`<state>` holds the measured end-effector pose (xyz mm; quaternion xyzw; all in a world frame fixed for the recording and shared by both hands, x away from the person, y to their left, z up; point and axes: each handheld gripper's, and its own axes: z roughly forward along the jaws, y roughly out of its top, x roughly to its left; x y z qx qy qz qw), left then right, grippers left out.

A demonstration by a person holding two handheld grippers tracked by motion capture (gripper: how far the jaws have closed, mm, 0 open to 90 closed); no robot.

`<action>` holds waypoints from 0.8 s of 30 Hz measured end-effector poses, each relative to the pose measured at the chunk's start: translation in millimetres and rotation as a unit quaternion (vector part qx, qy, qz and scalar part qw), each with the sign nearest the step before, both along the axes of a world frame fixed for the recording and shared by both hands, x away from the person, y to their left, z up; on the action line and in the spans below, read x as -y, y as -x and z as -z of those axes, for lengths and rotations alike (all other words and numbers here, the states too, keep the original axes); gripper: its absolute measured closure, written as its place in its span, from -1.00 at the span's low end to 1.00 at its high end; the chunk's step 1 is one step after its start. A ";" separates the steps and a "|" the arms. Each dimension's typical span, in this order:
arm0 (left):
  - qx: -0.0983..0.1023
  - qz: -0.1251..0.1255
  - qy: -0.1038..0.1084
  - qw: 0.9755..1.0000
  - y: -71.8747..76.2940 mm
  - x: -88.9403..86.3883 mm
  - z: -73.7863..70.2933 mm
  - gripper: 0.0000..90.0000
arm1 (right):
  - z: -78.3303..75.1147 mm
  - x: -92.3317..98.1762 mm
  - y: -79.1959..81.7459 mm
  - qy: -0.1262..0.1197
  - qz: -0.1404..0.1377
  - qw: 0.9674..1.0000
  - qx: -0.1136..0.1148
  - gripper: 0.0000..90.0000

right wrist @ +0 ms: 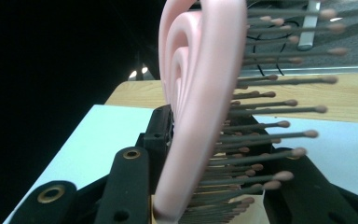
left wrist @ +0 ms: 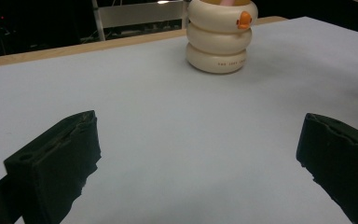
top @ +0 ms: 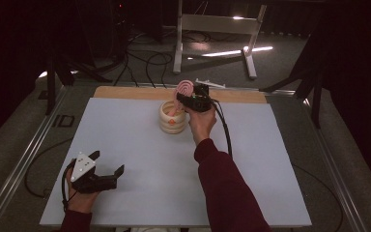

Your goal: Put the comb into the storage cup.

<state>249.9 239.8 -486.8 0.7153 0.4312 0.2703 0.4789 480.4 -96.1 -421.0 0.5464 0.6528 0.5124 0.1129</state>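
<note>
1. My right gripper [top: 189,100] clamps the pink hairbrush [top: 185,89] upright over the cream ringed holder [top: 173,117], far centre of the bench [top: 140,145], probably for dropping its handle in.
2. My left gripper [top: 107,170] rests gaping and unladen at near left, clear of the work.

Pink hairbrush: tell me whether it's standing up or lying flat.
Standing up. The pink hairbrush has its handle down in the cream holder, head above the rim, gripped by the right hand-held gripper.
</note>
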 end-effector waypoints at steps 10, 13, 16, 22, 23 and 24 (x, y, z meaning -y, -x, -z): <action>-0.001 0.000 -0.001 1.000 0.0 0.2 0.0 -0.99 | 3.1 -1.0 0.8 0.004 0.003 1.000 -0.002 0.41; -0.001 0.000 -0.001 1.000 0.0 0.2 0.0 -0.99 | 2.9 -1.7 1.1 0.004 0.003 1.000 -0.001 0.41; -0.001 0.000 -0.002 1.000 0.0 0.2 0.0 -0.99 | 3.1 -2.2 1.3 0.001 0.005 1.000 -0.003 0.40; 0.000 0.000 -0.001 1.000 0.1 0.5 -0.1 -0.99 | 3.2 -3.4 1.5 -0.003 0.003 1.000 -0.005 0.39; 0.000 0.000 -0.001 1.000 0.2 0.5 -0.1 -0.99 | 3.3 -3.3 1.5 -0.005 0.004 1.000 -0.006 0.39; 0.000 0.000 -0.001 1.000 0.2 0.5 -0.1 -0.99 | 3.3 -3.3 1.5 -0.005 0.004 1.000 -0.006 0.39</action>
